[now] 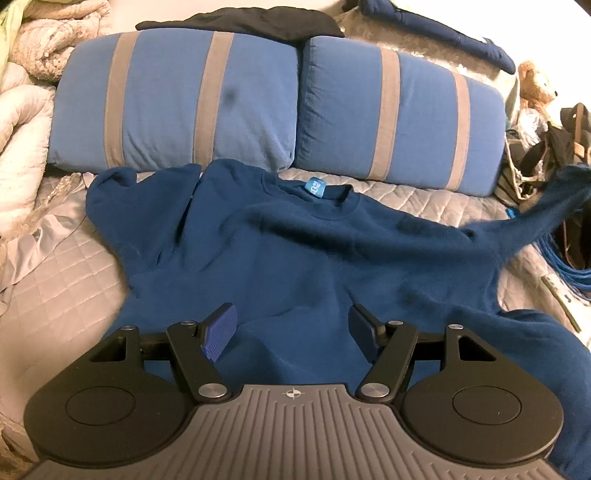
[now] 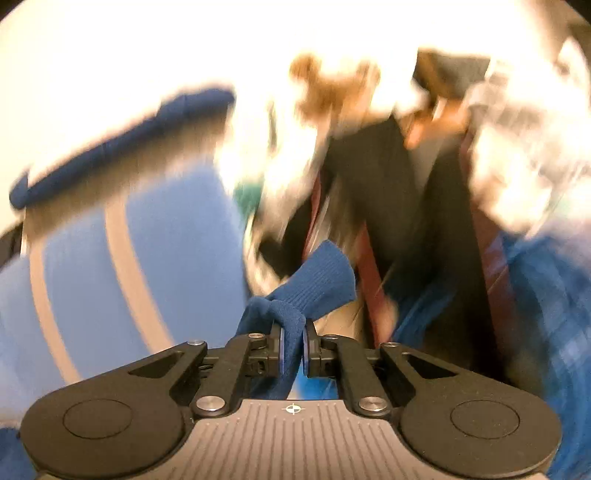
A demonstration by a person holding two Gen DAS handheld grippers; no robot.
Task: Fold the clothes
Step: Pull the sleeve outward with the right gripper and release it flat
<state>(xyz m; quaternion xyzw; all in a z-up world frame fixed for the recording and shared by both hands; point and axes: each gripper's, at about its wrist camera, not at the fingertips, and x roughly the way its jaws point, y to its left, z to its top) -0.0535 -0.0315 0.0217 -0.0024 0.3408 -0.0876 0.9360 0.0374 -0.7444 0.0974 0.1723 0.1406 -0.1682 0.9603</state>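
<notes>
Currently the dark blue sweatshirt (image 1: 295, 251) lies front-up on the bed (image 1: 62, 288), filling the middle of the left wrist view, collar toward the top of the frame. A small light-blue neck label (image 1: 315, 187) shows inside the collar. One sleeve (image 1: 122, 195) is bunched at centre left against the body of the garment. The other sleeve (image 1: 517, 225) is stretched out toward the right edge of the frame, lifted off the quilt and blurred.

Left gripper (image 1: 293, 328): low centre of its frame, over the lower part of the sweatshirt. Fingers (image 1: 219, 328) spread wide, blue pads facing each other, nothing between them. Cannot tell whether the tips touch the fabric.

Right gripper (image 2: 293, 343): fingers (image 2: 279, 347) pressed together on a fold of blue fabric. The ribbed sleeve cuff (image 2: 325, 284) sticks up and out above the pinch, at centre of the right wrist view. Background there is heavily blurred.

Surroundings: two blue pillows with grey stripes (image 1: 280, 107) sit side by side across the upper half of the left wrist view, just beyond the collar. A dark garment (image 1: 240, 22) rests on top of them. Pale bedding (image 1: 33, 74) is heaped at upper left. A brown stuffed toy (image 1: 535, 85) and dark bags (image 1: 554, 155) occupy the right edge.
</notes>
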